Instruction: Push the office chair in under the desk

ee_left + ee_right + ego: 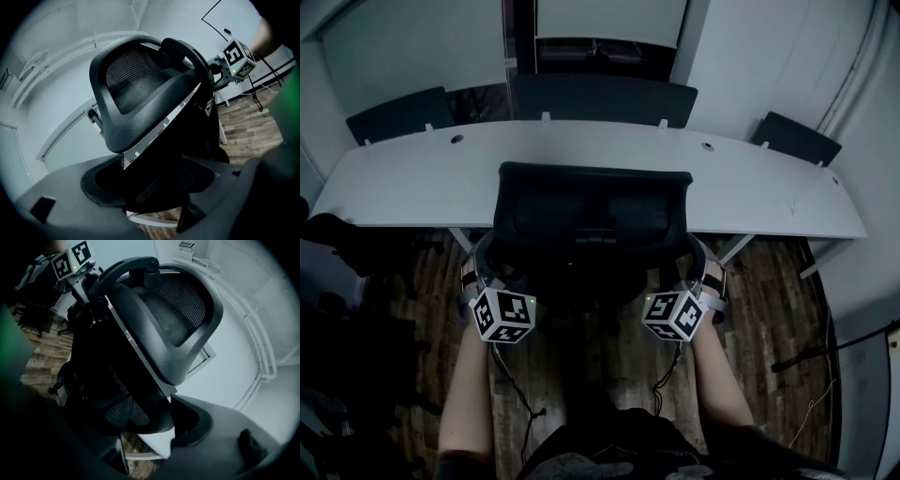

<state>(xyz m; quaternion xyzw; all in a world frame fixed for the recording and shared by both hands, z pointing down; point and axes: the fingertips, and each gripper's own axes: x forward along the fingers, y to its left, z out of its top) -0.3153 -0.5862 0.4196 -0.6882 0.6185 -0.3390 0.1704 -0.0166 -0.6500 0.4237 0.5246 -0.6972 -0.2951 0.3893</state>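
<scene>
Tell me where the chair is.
In the head view the chair sits at centre, its backrest at the near edge of the white desk, with the left gripper and right gripper on its sides.

The office chair stands before you at the middle of the worktop's near edge, its back overlapping that edge. Your left claw closes on the back's left side and your right claw on its right. Behind the far edge stand a left chair, a middle chair and a right chair.
</scene>
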